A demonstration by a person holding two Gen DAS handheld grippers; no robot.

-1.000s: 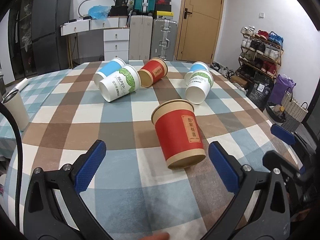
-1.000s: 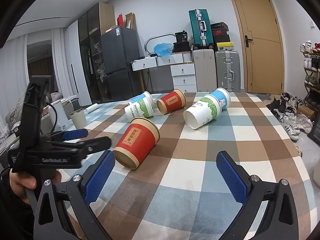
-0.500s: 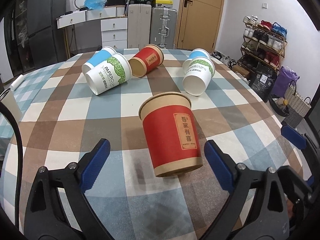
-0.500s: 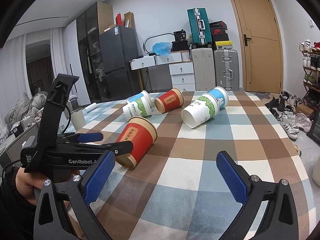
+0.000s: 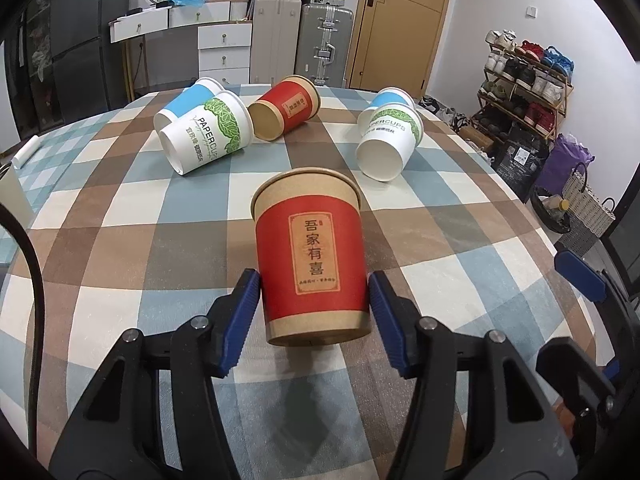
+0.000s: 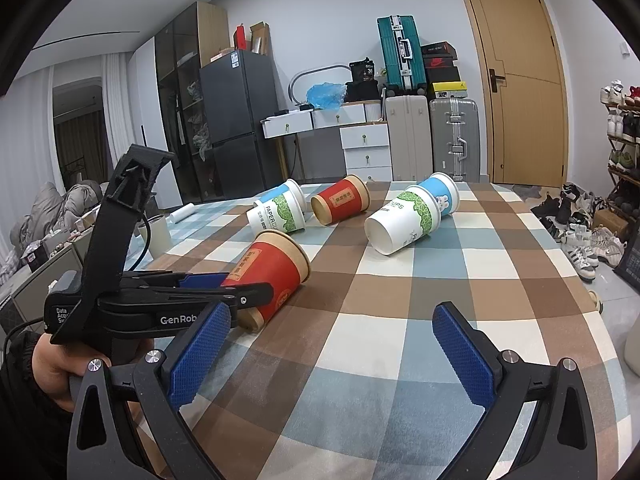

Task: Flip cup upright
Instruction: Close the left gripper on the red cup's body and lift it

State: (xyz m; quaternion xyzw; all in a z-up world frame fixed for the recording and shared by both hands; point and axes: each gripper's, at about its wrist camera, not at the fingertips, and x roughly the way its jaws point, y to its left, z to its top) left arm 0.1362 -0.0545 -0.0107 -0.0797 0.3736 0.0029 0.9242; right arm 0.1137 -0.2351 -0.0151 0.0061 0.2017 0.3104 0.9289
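Observation:
A red paper cup with a brown rim (image 5: 312, 252) lies on its side on the checked tablecloth (image 5: 120, 208), its base toward me. My left gripper (image 5: 314, 300) has closed on the cup's base end, its blue pads touching both sides. The right wrist view shows the same cup (image 6: 272, 268) lying on the cloth with the left gripper (image 6: 224, 288) around it. My right gripper (image 6: 328, 352) is open and empty, low over the table's near right part.
Several other cups lie on their sides farther back: a white and green one (image 5: 208, 136), a blue one (image 5: 188, 100), a second red one (image 5: 286, 108), a white one (image 5: 390, 140). A beige tumbler (image 6: 158, 236) stands at the left edge.
My left gripper moved forward and its jaws closed in onto the red cup's base end. The cup still lies on its side. The right gripper has barely moved.

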